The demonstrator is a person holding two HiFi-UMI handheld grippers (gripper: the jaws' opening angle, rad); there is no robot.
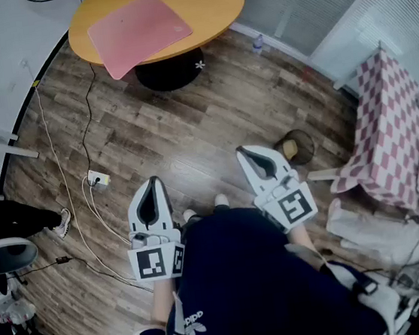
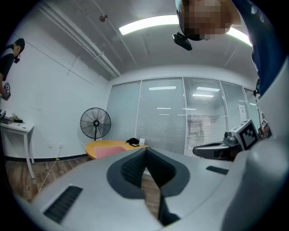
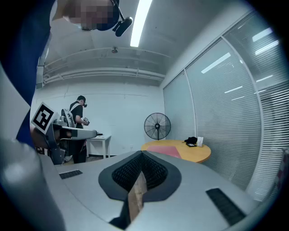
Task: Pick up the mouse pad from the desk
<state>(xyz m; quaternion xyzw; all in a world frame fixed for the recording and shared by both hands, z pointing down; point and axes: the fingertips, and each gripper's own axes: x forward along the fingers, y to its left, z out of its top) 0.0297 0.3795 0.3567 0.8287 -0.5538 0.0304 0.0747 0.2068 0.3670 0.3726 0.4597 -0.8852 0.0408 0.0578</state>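
Note:
The pink mouse pad (image 1: 140, 31) lies on a round orange table (image 1: 212, 7) at the far end of the room, one corner hanging over the near edge. Both grippers are held low near the person's body, far short of the table. My left gripper (image 1: 153, 181) is shut with nothing in it, and so is my right gripper (image 1: 242, 151). In the left gripper view the jaws (image 2: 145, 149) meet at the tips, and the mouse pad (image 2: 110, 152) shows small beyond them. From the right gripper (image 3: 141, 153) the mouse pad (image 3: 165, 150) appears just right of the tips.
Wooden floor lies between me and the table. A white power strip (image 1: 97, 180) with cables lies on the floor at left, a small bin (image 1: 296, 147) at right beside a checked cloth (image 1: 390, 129). A fan (image 2: 95, 124) stands behind the table. A person (image 3: 77, 131) stands by a white desk.

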